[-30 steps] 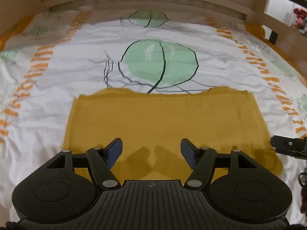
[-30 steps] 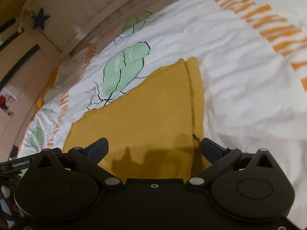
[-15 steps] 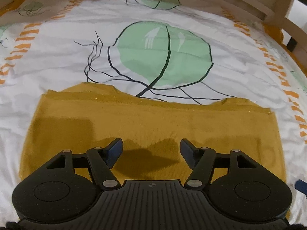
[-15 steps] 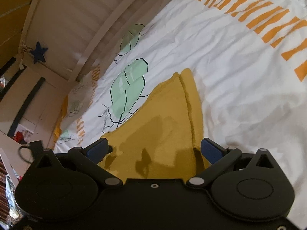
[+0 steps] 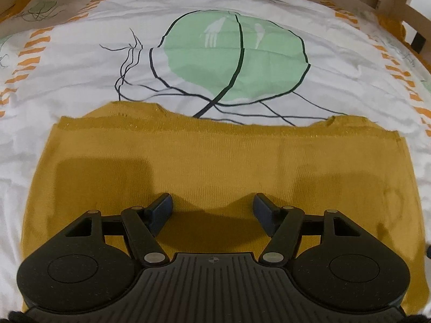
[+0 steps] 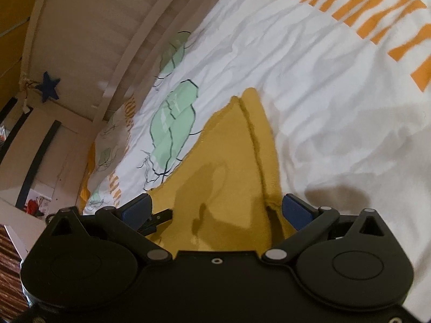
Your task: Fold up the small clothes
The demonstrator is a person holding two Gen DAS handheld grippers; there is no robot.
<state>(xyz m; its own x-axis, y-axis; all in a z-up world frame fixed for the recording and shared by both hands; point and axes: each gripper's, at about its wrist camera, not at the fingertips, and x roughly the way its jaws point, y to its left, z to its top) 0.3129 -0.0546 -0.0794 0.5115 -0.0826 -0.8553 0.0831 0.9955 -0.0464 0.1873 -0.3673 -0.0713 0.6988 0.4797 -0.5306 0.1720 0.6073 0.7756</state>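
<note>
Mustard-yellow knitted garment (image 5: 215, 161) lies flat on a bed, on a white duvet cover (image 5: 80, 62) printed with green leaf shapes, thin dark branches and orange dashes along the edges; in the left wrist view the garment fills the lower half as a wide rectangle, far edge folded over into a narrow band, two small peaks of fabric sticking out past that band at the left and right; left tool (image 5: 212, 210) hovers low over the near middle of the garment, jaws spread apart, nothing between the blue pads, shadow of the tool directly below on the knit; cannot tell if the tips touch the fabric; right tool (image 6: 216, 210) is rolled to one side, also spread wide with nothing clamped, jaws straddling the near right part of the garment where a lengthwise fold ridge runs; its right pad (image 6: 296, 211) sits just beside the garment's edge over the duvet; a black piece of the left tool shows just behind the left pad; wooden bed frame (image 6: 89, 35) with a dark blue star (image 6: 48, 86) hanging at its corner.
</note>
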